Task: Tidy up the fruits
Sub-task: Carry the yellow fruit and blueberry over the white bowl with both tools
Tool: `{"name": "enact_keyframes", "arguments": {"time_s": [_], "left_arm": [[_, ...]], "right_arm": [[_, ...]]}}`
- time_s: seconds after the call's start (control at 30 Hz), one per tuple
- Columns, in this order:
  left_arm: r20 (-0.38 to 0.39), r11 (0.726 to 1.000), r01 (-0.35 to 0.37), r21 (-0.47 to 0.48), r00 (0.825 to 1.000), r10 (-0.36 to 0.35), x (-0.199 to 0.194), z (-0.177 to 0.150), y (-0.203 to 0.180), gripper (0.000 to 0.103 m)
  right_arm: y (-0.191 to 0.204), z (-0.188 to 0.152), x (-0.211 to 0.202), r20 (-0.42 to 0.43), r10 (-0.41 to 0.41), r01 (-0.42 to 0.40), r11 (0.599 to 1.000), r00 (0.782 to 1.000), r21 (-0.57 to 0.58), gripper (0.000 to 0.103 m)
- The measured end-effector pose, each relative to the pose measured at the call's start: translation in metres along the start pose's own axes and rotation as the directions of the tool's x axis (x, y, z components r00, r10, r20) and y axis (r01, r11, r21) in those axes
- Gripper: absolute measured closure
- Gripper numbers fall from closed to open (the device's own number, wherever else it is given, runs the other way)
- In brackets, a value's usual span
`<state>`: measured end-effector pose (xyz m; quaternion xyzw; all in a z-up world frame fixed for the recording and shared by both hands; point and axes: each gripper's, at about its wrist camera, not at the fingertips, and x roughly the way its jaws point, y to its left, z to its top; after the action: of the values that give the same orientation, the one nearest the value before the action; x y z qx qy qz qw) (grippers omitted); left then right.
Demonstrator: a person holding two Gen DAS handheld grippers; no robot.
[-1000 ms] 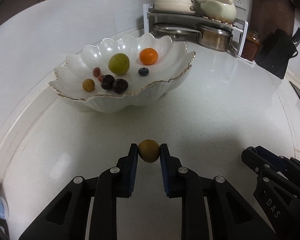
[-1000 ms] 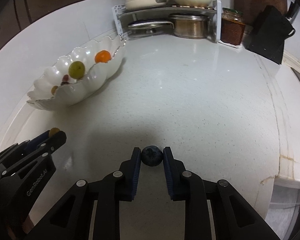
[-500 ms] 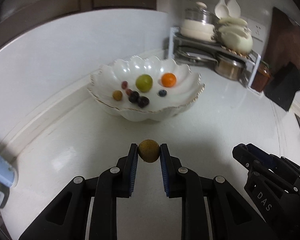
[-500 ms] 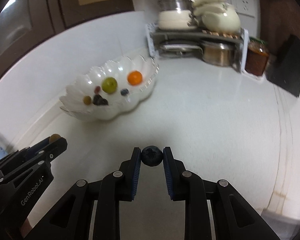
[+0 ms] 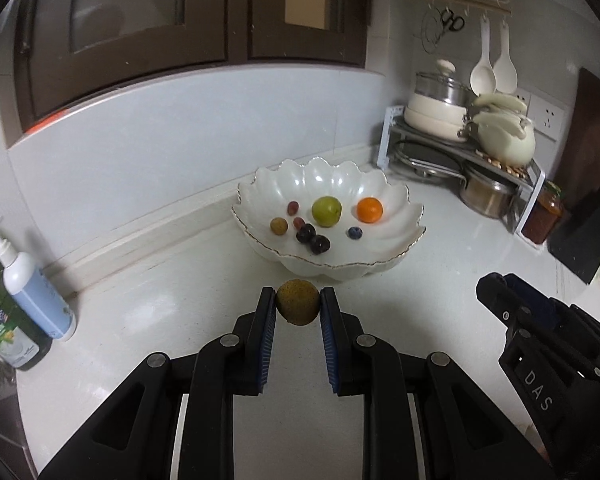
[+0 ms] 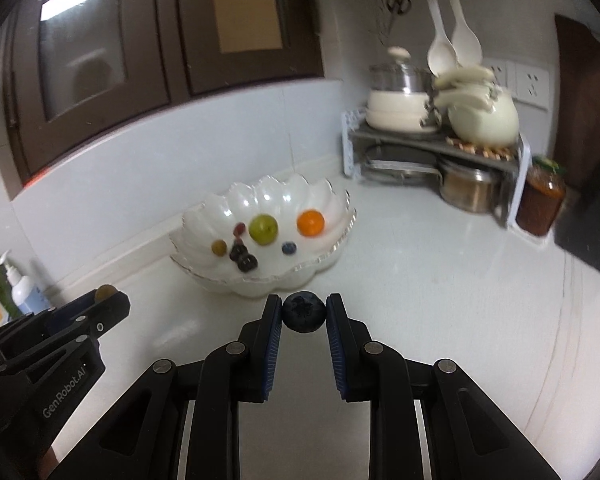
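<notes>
Showing blueberry (image 6: 303,317) gripped, right view only

Fruit bowl (image 5: 396,204) centre counter, pot rack (image 5: 528,184) at two o'clock behind, soap bottle (image 5: 36,284) at nine o'clock.

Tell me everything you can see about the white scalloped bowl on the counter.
The white scalloped bowl is glossy, ceramic-looking, with petal-shaped walls and a thin gold line along its wavy rim. It sits upright on the pale counter near the back wall, left of the metal pot rack. Inside lie a green fruit, an orange one, a blueberry, two dark cherries, two small reddish grapes and a tan fruit. Neither pair of tongs touches it.
</notes>
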<state>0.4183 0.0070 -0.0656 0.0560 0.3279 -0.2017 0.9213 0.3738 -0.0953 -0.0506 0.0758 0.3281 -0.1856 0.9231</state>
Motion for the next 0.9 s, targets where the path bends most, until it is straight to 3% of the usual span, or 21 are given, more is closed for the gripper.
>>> {"name": "enact_keyframes", "arguments": {"time_s": [0.57,0.9], "left_arm": [[0.093,0.988,-0.114,-0.108,0.988,0.124,-0.047,0.016,-0.034,0.080],[0.106,0.980,-0.142,-0.138,0.982,0.157,-0.043,0.034,-0.056,0.080]], "right_arm": [[-0.028,0.037,-0.028,0.088,0.147,-0.137,0.985,0.985,-0.109,0.079],[-0.044,0.060,-0.021,0.091,0.201,-0.184,0.969,0.975,-0.162,0.079]]}}
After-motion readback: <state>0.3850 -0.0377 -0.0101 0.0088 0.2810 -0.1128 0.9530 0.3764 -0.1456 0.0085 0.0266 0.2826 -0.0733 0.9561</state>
